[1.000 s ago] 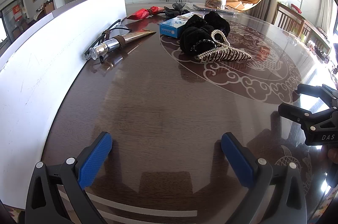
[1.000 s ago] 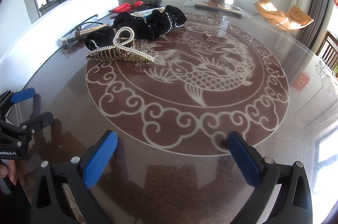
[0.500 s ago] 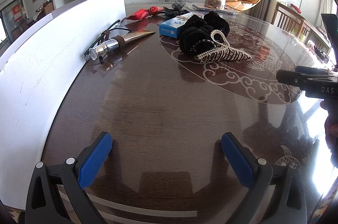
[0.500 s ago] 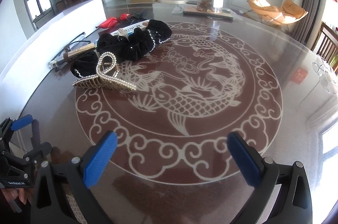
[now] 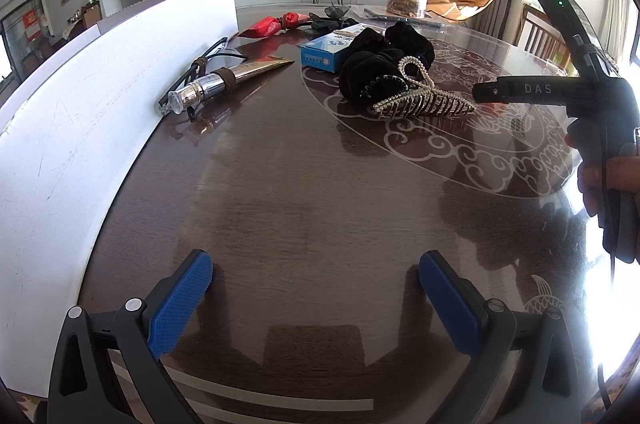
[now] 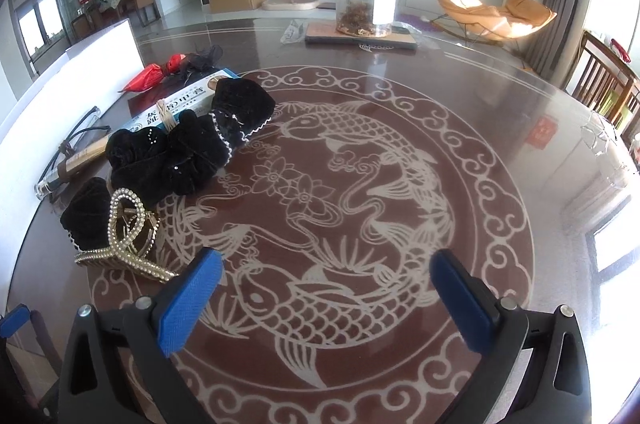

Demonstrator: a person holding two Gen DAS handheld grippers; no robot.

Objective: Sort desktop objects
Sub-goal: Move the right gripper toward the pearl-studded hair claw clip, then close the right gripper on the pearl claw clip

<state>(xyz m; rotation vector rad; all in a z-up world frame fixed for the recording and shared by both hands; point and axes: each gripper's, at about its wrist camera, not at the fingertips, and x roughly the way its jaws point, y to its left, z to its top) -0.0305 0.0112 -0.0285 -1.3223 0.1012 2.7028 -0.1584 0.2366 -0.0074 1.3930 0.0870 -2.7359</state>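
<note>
Spanning both views: dark glossy round surface (image 6: 500,96) with pale koi inlay. Black velvet scrunchies (image 6: 188,148) heaped left of inlay centre, touching pearl-studded gold claw hair clip (image 6: 124,244). Right gripper (image 6: 326,294) fingers wide, empty, near clip. Left gripper (image 5: 316,298) fingers wide, empty, over bare wood.

The table (image 6: 500,96) is dark wood under a glossy, mirror-like finish, with a pale fish pattern inlaid flat in its top. At far left, the scrunchies (image 6: 188,152) are black velvety cloth, matt and soft, one edged with tiny beads. The hair claw (image 6: 124,244) nearest them looks like gold metal set with pearly beads. The tube (image 5: 228,80) is shiny foil with a clear plastic cap. The box (image 5: 326,50) is smooth printed card. Both grippers' pads (image 6: 188,300) are blue, finely textured plastic.
</note>
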